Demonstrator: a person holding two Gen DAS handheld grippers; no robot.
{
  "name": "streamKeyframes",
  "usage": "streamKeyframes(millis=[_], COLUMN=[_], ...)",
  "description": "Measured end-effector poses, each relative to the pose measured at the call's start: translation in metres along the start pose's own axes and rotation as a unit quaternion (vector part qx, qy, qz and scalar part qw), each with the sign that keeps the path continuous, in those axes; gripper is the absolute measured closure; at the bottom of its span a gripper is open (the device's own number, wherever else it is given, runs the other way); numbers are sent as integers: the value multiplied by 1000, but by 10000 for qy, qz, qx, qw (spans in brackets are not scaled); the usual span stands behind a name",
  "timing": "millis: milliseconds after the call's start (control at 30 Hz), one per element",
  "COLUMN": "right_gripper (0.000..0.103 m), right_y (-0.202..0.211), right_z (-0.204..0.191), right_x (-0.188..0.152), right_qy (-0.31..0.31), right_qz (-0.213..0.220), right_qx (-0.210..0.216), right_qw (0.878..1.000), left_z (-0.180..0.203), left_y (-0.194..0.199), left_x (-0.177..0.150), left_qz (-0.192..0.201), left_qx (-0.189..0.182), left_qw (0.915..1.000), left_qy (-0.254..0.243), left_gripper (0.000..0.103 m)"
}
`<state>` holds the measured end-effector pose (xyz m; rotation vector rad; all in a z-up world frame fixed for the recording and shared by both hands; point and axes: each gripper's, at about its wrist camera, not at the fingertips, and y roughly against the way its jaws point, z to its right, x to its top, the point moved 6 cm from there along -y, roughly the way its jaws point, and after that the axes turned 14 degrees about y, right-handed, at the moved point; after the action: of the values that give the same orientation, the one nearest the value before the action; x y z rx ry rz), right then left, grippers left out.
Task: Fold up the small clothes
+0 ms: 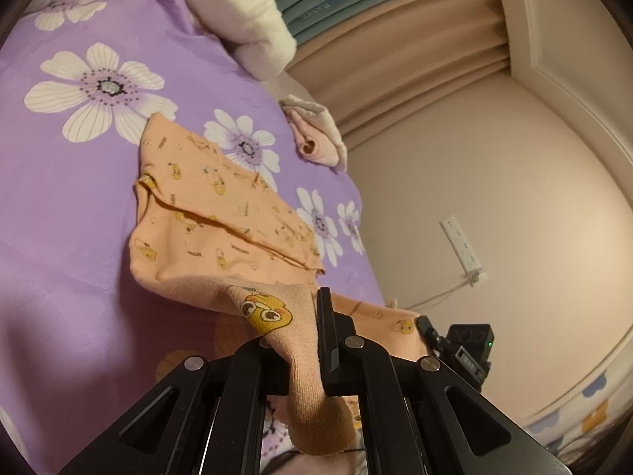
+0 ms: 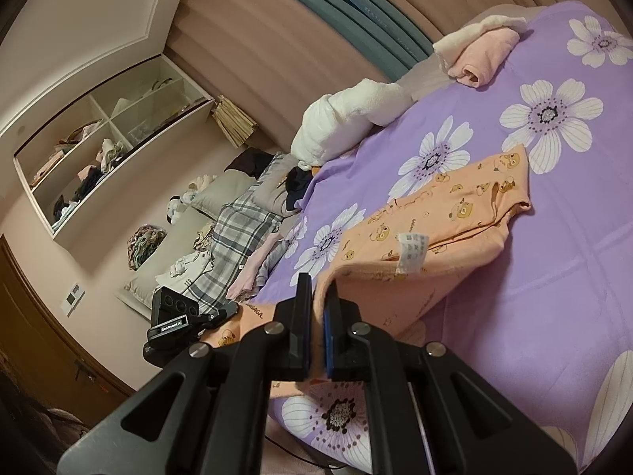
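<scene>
Left wrist view: we see the left gripper (image 1: 312, 340) with its fingers pressed together, pinching a bunched corner of the peach garment (image 1: 221, 213), duck print showing right at the pinch. The rest of the garment lies on the purple flowered sheet (image 1: 59, 198), partly folded, with a seam ridge running across it beyond the gripper. Right wrist view shows the right gripper (image 2: 316, 332) nearly closed on another edge of the same garment, blue pads clamping thin cloth, with the white care label (image 2: 411, 251) just beyond the pinch. So we hold the near edge at two points, lifted off the sheet, the far part still resting on it. Risks from here, as we judge them: the left pinch holds a thick wad and not a flat hem, so the cloth could creep out or the fold could come down lopsided. The right pinch is thin and close to the edge, so a tug could pull it free. If the two hands travel unevenly toward the far part of the garment, the span between them sags or twists and the crease lands skewed. Dragging low could rumple the sheet or shift the layer already laid down. The pink and white bundle (image 1: 316, 138) sits well beyond the garment near the bed edge, unlikely to interfere. The other gripper's body shows beside each view's garment edge, so the hands are close and could bump.
</scene>
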<state>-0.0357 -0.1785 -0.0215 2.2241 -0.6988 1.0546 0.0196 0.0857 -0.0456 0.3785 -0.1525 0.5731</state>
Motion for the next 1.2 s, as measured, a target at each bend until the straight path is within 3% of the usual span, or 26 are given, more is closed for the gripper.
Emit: streamKeyframes(millis=[867,1200], right_gripper=[95,96], right_y=[-39,-59], right_z=[88,122], right_x=[16,47], right_qy=[-992,-1132], right_qz=[-156,-15], right_qx=[-468,-612], right_qw=[9938,9917], left_z=[-29,-33], left_y=[-63,-87], left_x=[58,96], left_qz=[-274,-98], left_qx=[576,448], left_qw=[9975,9975], left_qy=[318,542], left_gripper=[103,103])
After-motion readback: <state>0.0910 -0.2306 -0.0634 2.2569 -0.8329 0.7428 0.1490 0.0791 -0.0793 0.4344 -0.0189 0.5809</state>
